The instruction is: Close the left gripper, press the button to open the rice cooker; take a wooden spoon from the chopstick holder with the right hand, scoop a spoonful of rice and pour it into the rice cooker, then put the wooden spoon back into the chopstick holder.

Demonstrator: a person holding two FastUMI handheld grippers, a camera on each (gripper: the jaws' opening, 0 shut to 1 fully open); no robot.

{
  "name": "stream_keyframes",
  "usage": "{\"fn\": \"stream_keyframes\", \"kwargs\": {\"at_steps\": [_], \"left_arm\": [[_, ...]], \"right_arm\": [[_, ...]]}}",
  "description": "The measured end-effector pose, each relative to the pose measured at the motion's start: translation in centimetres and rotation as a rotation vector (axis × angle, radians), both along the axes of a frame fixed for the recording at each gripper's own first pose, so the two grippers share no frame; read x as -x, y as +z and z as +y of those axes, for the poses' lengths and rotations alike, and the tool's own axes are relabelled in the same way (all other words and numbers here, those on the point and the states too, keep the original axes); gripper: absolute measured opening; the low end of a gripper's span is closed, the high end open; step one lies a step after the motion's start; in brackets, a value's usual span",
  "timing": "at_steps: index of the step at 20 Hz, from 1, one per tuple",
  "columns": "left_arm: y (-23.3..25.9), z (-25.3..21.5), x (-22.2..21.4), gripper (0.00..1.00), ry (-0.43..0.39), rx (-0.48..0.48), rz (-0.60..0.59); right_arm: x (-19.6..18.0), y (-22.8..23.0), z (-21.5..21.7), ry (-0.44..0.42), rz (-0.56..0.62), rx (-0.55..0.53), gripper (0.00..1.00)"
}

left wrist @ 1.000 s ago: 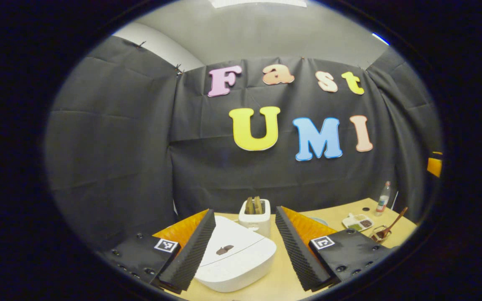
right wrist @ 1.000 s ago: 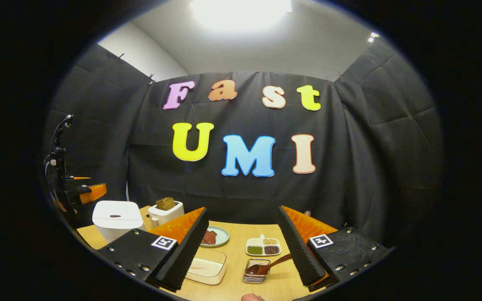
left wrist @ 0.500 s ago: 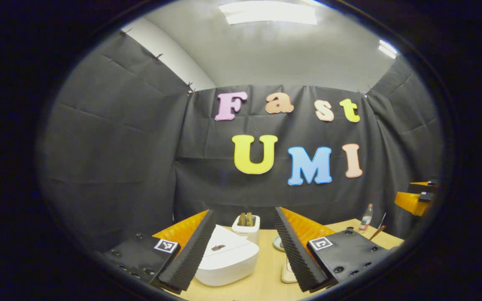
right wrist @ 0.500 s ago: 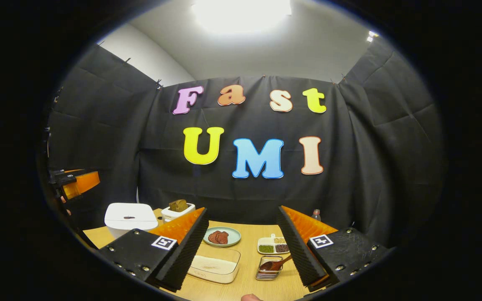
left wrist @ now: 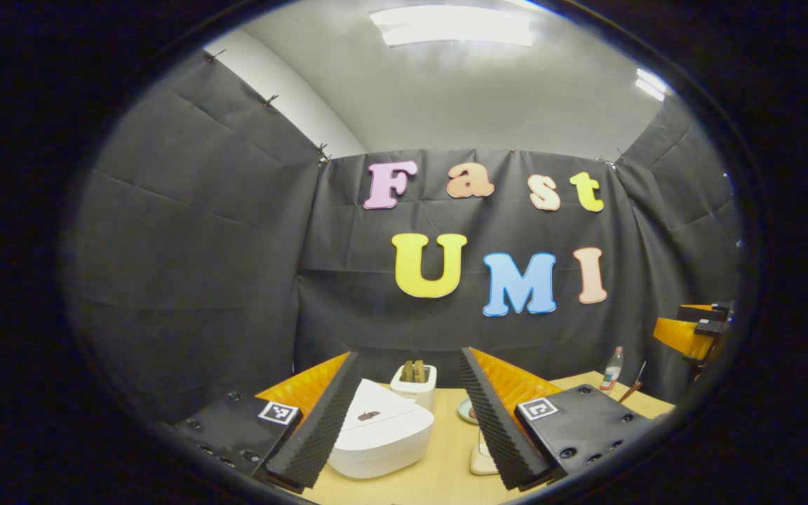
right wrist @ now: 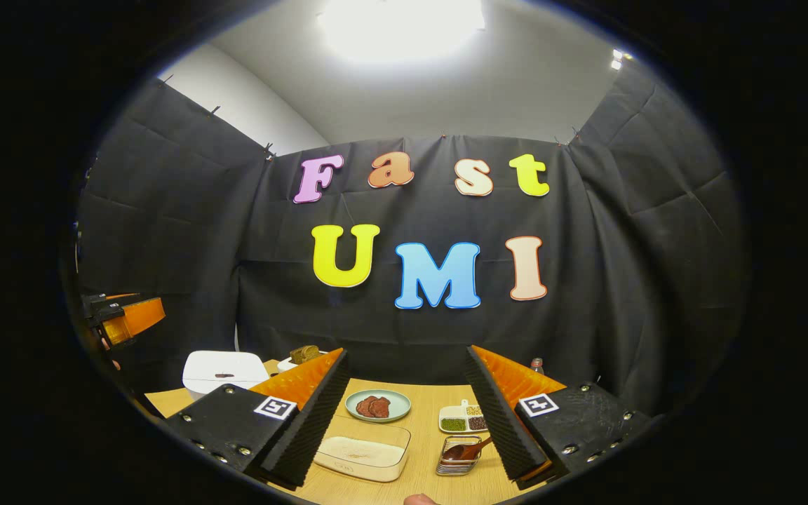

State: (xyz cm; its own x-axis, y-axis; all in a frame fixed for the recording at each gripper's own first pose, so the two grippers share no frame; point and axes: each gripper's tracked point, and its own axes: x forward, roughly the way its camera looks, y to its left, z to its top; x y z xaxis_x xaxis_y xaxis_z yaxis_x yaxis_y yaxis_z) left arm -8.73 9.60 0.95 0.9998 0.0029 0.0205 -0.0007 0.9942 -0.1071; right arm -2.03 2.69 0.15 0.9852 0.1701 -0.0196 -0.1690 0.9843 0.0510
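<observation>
Jaws of both grippers spread wide, empty, above the pale wooden desk (right wrist: pixel 418 484).

Left gripper (left wrist: pixel 404 414) frames the closed white rice cooker (left wrist: pixel 383 438). Right gripper (right wrist: pixel 404 414) faces a clear rice tray (right wrist: pixel 362 456), then the dark wooden spoon (right wrist: pixel 463 450) lying in its wire chopstick holder (right wrist: pixel 454 464).

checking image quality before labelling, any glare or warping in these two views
Right gripper view: the ceiling light is blown out to a white patch, while the rice cooker and wooden spoon stay readable. Left gripper view: the ceiling light keeps its outline. Both views: fisheye bends the wall edges; no obvious motion blur.
</observation>
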Motion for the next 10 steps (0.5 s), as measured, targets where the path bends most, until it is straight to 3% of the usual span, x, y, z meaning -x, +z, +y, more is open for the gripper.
{"fn": "stream_keyframes", "kwargs": {"at_steps": [10], "left_arm": [[1.2, -0.6, 0.2, 0.98, -0.035, -0.039, -0.022]], "right_arm": [[0.8, 0.6, 0.3, -0.001, -0.011, 0.011, 0.99]]}}
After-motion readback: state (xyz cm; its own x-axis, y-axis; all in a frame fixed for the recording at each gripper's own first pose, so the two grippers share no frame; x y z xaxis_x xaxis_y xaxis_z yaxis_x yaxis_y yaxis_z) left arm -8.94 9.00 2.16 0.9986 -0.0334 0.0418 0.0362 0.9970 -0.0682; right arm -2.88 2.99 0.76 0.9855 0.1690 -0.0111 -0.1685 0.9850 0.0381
